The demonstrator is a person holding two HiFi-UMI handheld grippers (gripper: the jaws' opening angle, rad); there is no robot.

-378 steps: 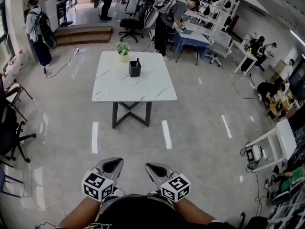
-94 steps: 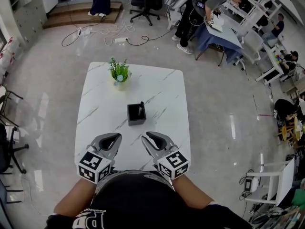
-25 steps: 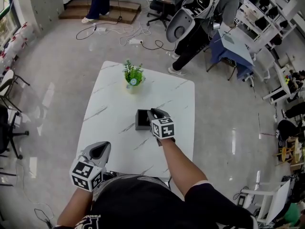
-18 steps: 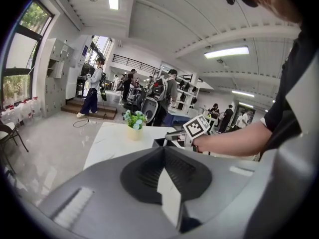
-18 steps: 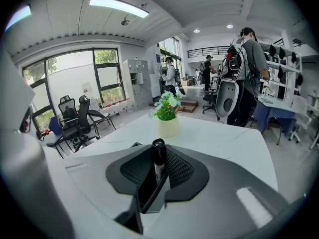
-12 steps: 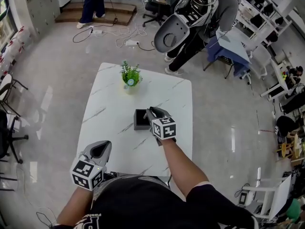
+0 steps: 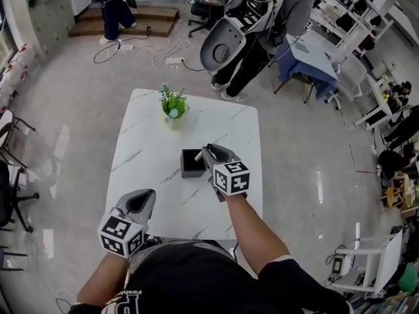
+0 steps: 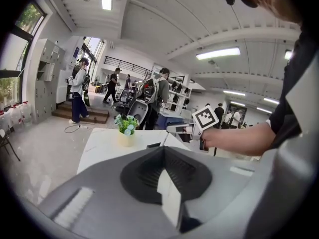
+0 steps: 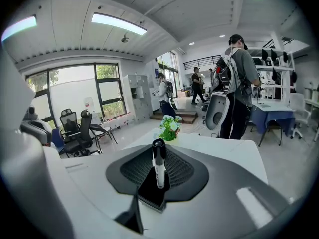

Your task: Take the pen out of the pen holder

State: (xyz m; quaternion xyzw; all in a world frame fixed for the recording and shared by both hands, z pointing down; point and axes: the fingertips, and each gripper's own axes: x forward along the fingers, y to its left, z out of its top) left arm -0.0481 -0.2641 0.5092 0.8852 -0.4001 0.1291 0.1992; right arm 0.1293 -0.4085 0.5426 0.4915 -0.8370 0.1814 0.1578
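Right gripper [image 7: 207, 152] out at the pen holder [image 7: 191, 164]; left gripper [image 7: 142, 199] back at the near edge.
Since a few seconds ago the right gripper has travelled from beside the body to the holder in the middle of the table [image 7: 141, 169], while the left has hardly moved; its jaws are closed together on nothing. The right jaws are clamped on the pen [image 9: 158, 164], which stands upright between them, cap end up, its lower end running down toward the holder's dark opening directly beneath (whether the tip has cleared the rim I cannot tell). The pen's long axis is vertical, so the way out looks like a straight lift. The potted plant [image 7: 172, 104] stands well beyond.
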